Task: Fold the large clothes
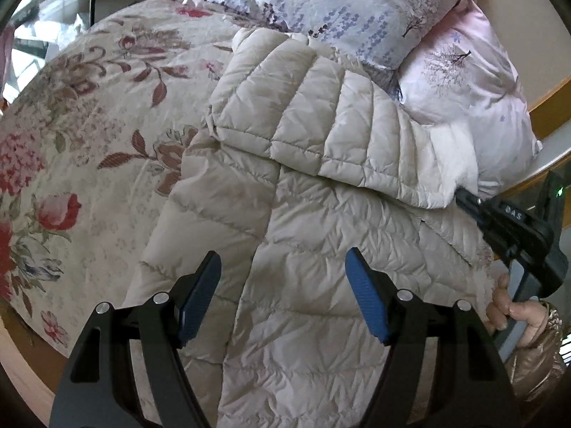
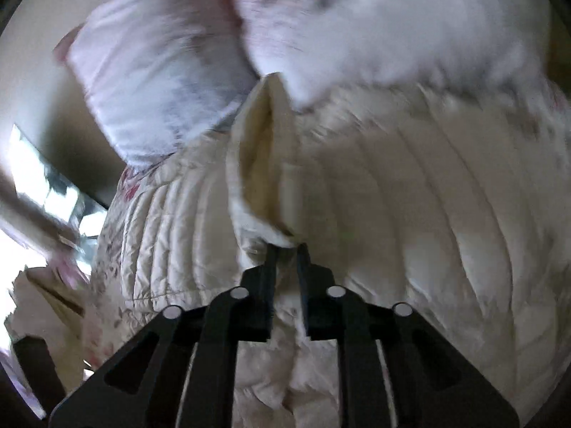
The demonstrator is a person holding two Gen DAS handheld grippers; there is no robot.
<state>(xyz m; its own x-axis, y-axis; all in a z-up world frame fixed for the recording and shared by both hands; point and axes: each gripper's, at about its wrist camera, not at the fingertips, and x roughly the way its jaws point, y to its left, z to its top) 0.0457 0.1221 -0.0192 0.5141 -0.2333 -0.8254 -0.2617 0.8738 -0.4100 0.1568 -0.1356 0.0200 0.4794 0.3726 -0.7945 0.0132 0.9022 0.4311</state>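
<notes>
A cream quilted down jacket (image 1: 321, 249) lies spread on the bed, with one sleeve (image 1: 303, 114) folded across its upper part. My left gripper (image 1: 283, 285) hovers just above the jacket's body, its blue pads wide apart and nothing between them. At the right of the left wrist view my right gripper (image 1: 460, 192) pinches the jacket's edge near the white fur trim (image 1: 453, 157). The right wrist view is blurred; it shows the right gripper (image 2: 288, 249) closed narrowly on a bunched fold of the jacket (image 2: 392, 196).
A floral bedspread (image 1: 89, 142) covers the bed to the left. Two patterned pillows (image 1: 357, 7) lie behind the jacket. A wooden bed frame (image 1: 549, 100) runs along the right. A person's hand (image 1: 506, 306) in a shiny brown sleeve holds the right gripper's handle.
</notes>
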